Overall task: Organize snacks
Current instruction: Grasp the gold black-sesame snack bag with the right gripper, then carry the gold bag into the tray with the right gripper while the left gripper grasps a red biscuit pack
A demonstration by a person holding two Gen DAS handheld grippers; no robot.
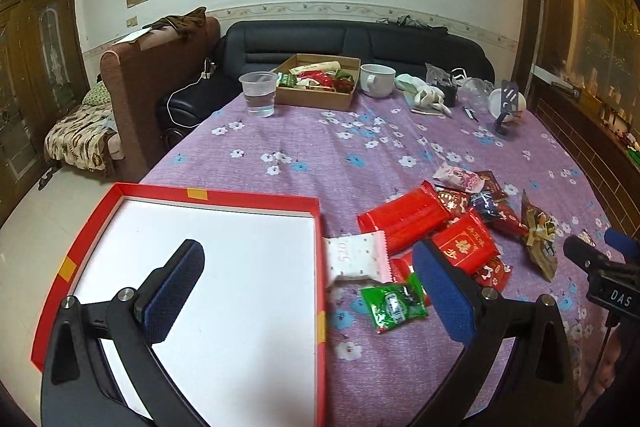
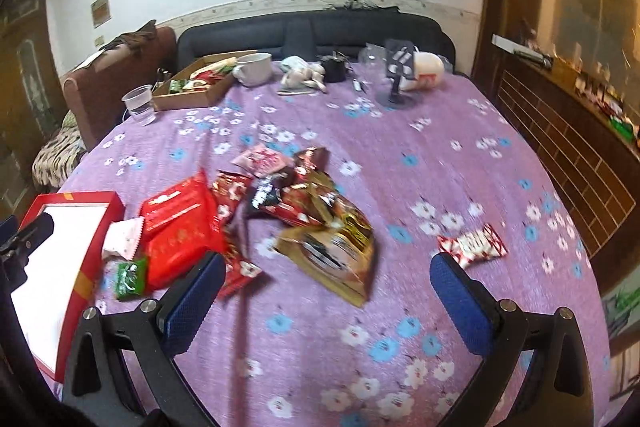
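Snacks (image 2: 256, 219) lie heaped beside the empty red box (image 1: 256, 202).

Table under a purple flowered cloth (image 1: 304, 139): red-rimmed box (image 1: 216, 197), snack heap (image 1: 452, 223), cardboard box (image 1: 320, 95), cup (image 1: 259, 93), mug (image 1: 377, 79).

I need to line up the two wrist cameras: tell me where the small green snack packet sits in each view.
Left wrist: green packet, lower centre, just right of the red box.
Right wrist: green packet, lower left, beside the same box's right wall.
Shared landmark: the red box.
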